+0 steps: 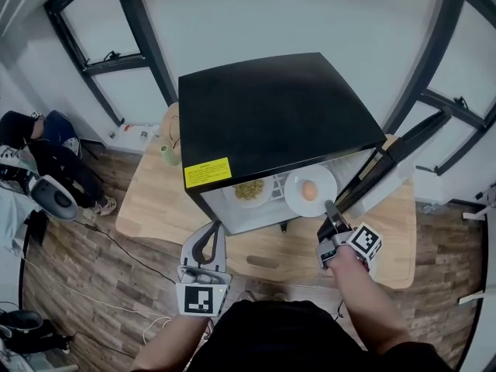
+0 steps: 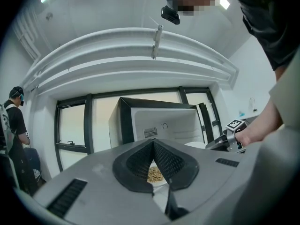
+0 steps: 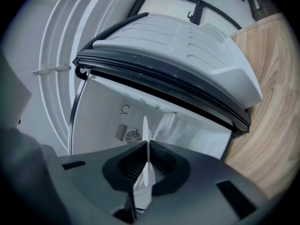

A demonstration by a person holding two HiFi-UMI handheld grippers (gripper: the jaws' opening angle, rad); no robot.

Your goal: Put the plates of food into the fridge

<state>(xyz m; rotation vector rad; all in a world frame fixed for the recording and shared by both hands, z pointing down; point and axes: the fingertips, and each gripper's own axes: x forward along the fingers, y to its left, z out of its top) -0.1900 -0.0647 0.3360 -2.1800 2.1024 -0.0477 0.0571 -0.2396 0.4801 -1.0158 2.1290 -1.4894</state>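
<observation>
Right gripper (image 1: 332,210): fingers clamped on the near rim of the egg plate (image 1: 295,181). In the right gripper view (image 3: 146,146) the rim shows as a thin white edge (image 3: 145,128) pinched between the pads and sticking out past the tips. The plate reaches forward from the fingers into the open fridge (image 1: 271,115) and sits level, with the egg (image 1: 308,190) about at its centre.

Left gripper (image 1: 213,229): fingers together at the tips with nothing between them (left gripper view (image 2: 153,144) shows the pads meeting in a point). Second plate (image 1: 262,201), with noodles (image 1: 249,190), is ahead of these fingers and inside the fridge, clear of them. It is just beside the egg plate, on the side away from the right fingers. The noodles (image 2: 155,174) also show through the gap under the closed tips.

Fridge door (image 3: 187,46) is swung open, above and to the right of the right fingers in that gripper's view. Round fan grille (image 3: 132,137) on the back wall is just left of the pinched rim.

Writing: yellow label (image 1: 208,172) on the fridge's top front corner, ahead of the left fingers, has dark print too small to read. Square-marker cubes on both grippers (image 1: 364,240) (image 1: 200,299) carry patterns only, no text.

Fridge stands on a wooden table (image 1: 155,200).
</observation>
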